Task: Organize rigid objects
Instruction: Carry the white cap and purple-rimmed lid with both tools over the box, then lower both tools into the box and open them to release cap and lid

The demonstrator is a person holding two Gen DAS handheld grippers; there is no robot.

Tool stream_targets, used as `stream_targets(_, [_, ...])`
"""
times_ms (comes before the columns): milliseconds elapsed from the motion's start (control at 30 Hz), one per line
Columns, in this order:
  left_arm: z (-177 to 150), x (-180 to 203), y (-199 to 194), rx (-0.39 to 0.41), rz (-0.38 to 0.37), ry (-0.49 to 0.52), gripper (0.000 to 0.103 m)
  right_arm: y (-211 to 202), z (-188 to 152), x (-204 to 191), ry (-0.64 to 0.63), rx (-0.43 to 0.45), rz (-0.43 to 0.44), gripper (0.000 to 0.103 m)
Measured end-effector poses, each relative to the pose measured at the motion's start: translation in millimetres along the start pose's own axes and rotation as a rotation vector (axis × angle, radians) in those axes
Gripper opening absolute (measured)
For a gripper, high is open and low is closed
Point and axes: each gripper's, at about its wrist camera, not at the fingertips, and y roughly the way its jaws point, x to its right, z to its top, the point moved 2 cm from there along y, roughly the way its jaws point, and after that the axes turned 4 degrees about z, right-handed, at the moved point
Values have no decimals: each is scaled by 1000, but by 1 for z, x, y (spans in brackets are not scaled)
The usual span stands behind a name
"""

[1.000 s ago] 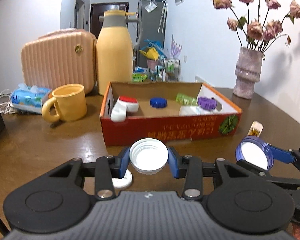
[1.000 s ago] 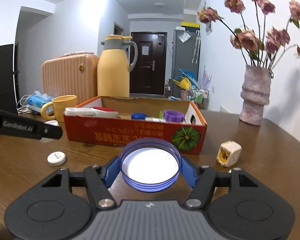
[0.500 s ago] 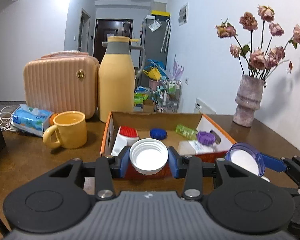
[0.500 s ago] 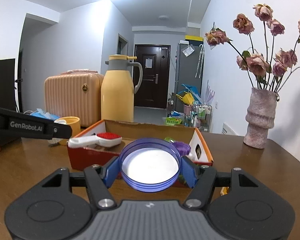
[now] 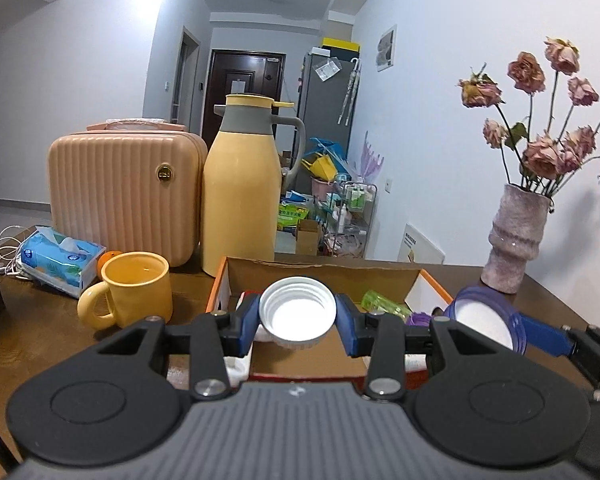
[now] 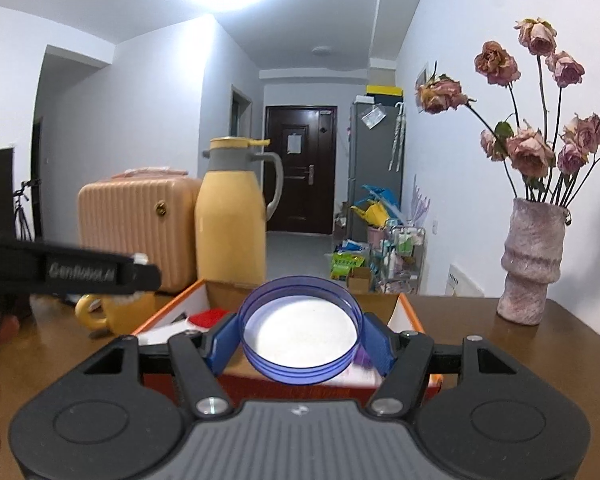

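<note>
Where lettering can be read at all, it is the white "GenRobot.AI" mark along the side of the left gripper, blurred in the right wrist view; print on the blue tissue pack is too small to read. The left gripper is clenched on one white screw cap, open side toward the camera, held above the near part of the orange cardboard box. The right gripper grips one blue translucent lid by its rim, also over the box. Box contents are largely hidden behind both grippers: one green bottle, part of one purple piece and one red-topped item show. On the brown table stand one yellow mug, one yellow thermos jug, one peach ribbed case and one vase of dried roses, cut off at the frame edge.
</note>
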Motion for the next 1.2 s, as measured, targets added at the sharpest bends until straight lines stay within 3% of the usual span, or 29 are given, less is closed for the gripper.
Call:
stream_targets(233, [3, 1, 28, -14, 23, -18, 41, 28, 19, 13, 24, 8, -31, 65])
stream_targets(567, [3, 7, 76, -54, 49, -20, 41, 75, 13, 32, 90, -1, -54, 65])
stream_targets(1200, [2, 17, 145, -121, 71, 28, 41, 150, 2, 49, 92, -116, -61, 65])
